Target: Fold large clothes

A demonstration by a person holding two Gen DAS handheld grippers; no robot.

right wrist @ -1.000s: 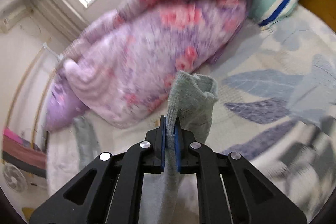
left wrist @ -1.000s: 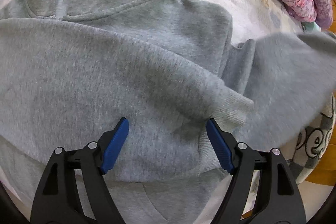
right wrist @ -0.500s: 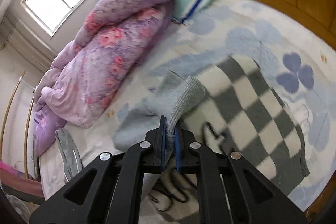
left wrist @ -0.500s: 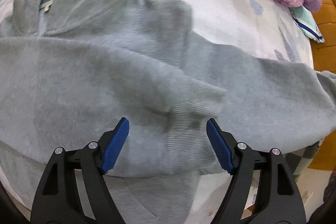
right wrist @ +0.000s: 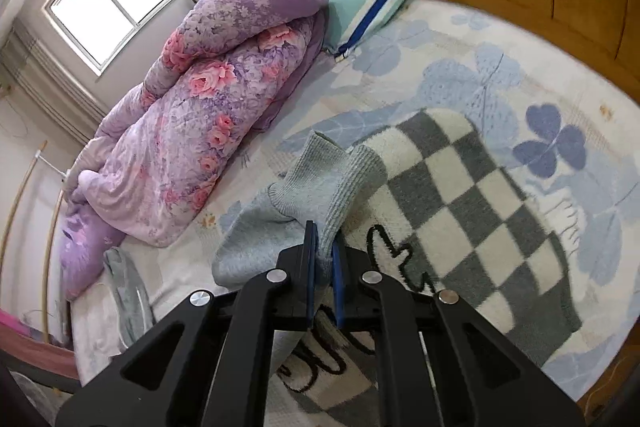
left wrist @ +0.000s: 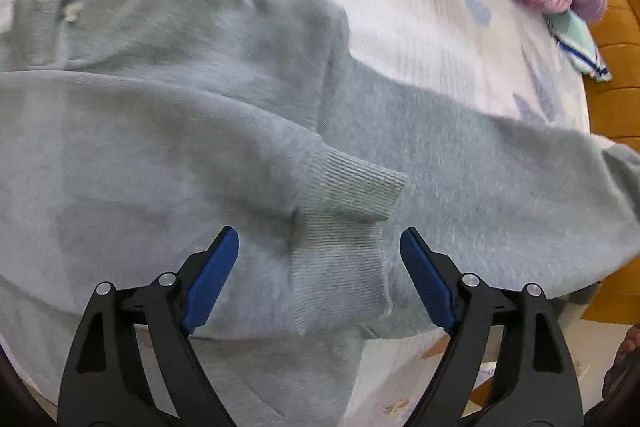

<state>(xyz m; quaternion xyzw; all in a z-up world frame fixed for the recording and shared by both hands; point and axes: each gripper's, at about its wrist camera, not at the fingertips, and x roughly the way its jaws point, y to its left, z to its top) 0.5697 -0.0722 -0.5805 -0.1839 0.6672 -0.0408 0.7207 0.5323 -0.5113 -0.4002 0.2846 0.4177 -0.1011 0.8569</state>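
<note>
Left wrist view: your left gripper [left wrist: 319,279] hangs released over the hoodie [left wrist: 160,155], jaws wide either side of the folded-in cuff [left wrist: 352,187], touching nothing. Beyond it the other sleeve [left wrist: 480,179] now stretches out flat across the bed [left wrist: 420,7], where a second ago it hung lifted and bunched. In the right view, your right gripper [right wrist: 323,263] stays clenched on that sleeve's cuff [right wrist: 332,179], lowered toward the checkered blanket [right wrist: 480,195]. Judging by this, the sleeve is straightened and ready to fold inward over the body.
</note>
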